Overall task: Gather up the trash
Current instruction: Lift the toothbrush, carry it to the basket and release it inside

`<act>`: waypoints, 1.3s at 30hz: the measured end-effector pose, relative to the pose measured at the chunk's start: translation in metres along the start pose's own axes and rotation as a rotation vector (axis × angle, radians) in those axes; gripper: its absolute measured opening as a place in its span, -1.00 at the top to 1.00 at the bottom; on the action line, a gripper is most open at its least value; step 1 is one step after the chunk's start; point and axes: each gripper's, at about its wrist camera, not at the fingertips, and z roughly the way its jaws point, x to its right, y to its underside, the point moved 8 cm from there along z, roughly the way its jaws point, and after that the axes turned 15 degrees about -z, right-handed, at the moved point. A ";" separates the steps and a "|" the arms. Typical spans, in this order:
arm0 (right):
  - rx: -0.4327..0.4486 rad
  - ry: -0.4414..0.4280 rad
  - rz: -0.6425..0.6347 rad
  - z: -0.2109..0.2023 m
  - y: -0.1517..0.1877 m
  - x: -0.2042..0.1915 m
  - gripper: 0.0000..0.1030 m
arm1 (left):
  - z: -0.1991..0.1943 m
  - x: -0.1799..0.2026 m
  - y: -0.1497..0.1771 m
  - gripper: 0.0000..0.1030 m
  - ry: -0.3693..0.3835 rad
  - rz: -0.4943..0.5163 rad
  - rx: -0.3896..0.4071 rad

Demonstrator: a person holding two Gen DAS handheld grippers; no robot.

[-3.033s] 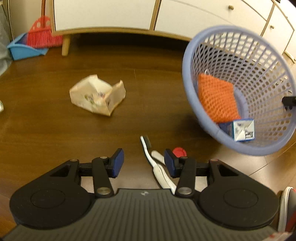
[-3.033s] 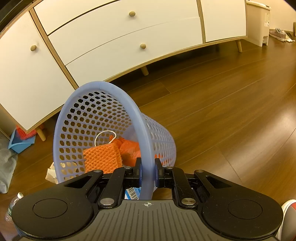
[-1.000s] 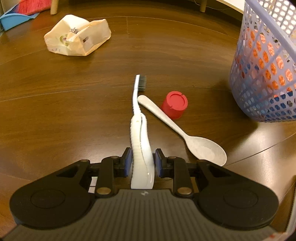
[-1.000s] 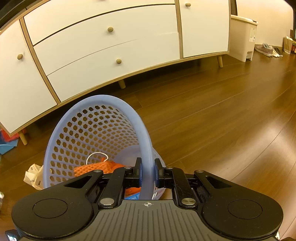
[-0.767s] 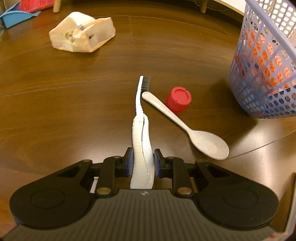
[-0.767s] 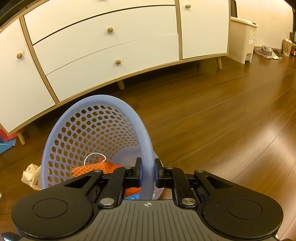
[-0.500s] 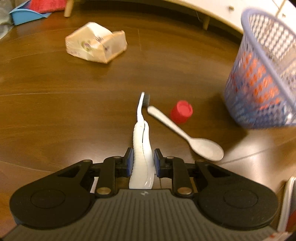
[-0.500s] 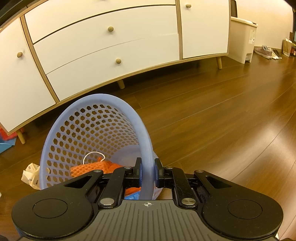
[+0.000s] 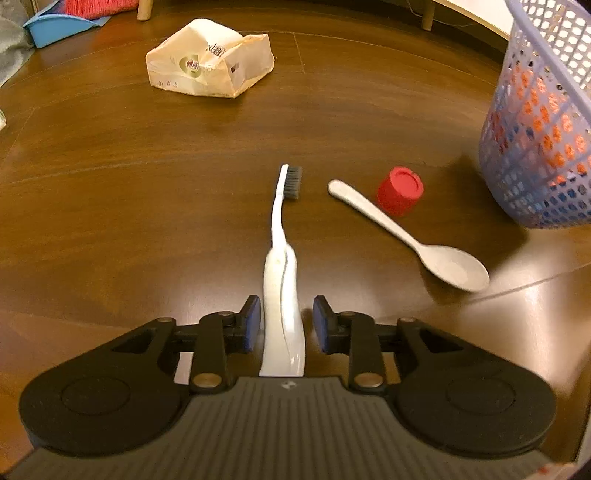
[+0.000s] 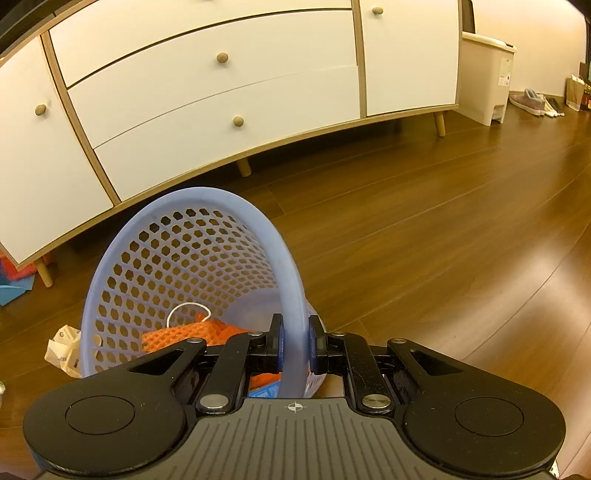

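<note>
A white toothbrush (image 9: 282, 280) lies lengthwise between the fingers of my left gripper (image 9: 286, 325), bristles pointing away. The jaws stand slightly open, with a dark gap beside the handle on the right. To the right on the wooden floor lie a pale spoon (image 9: 406, 236) and a red cap (image 9: 399, 190). A crumpled paper bag (image 9: 210, 59) sits farther off. The blue mesh basket (image 9: 543, 122) stands at the right edge. My right gripper (image 10: 294, 347) is shut on the basket's rim (image 10: 192, 199); an orange net (image 10: 173, 338) lies inside.
A white dresser (image 10: 221, 92) on wooden legs runs along the back. A blue dustpan (image 9: 59, 24) with a red brush sits far left. A white bin (image 10: 484, 81) and shoes (image 10: 532, 101) stand far right. Bare floor stretches to the right of the basket.
My left gripper's jaws have parted a little around the toothbrush handle. The toothbrush head now lies apart from the spoon's tip. The right gripper keeps its hold on the basket rim.
</note>
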 end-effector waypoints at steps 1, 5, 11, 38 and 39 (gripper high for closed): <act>0.001 0.002 -0.002 0.000 0.000 -0.001 0.83 | 0.003 0.000 -0.002 0.51 -0.007 0.002 0.004; 0.003 0.002 -0.012 0.002 0.000 -0.002 0.83 | 0.013 0.006 -0.009 0.60 -0.032 0.019 0.015; 0.007 0.000 -0.004 0.005 -0.001 0.001 0.83 | 0.005 0.007 -0.018 0.69 -0.003 0.013 0.042; 0.010 -0.025 -0.012 0.001 -0.005 0.001 0.83 | -0.166 0.152 -0.128 0.69 0.437 0.070 0.383; 0.010 -0.025 -0.012 0.001 -0.005 0.002 0.83 | -0.167 0.155 -0.126 0.69 0.450 0.071 0.379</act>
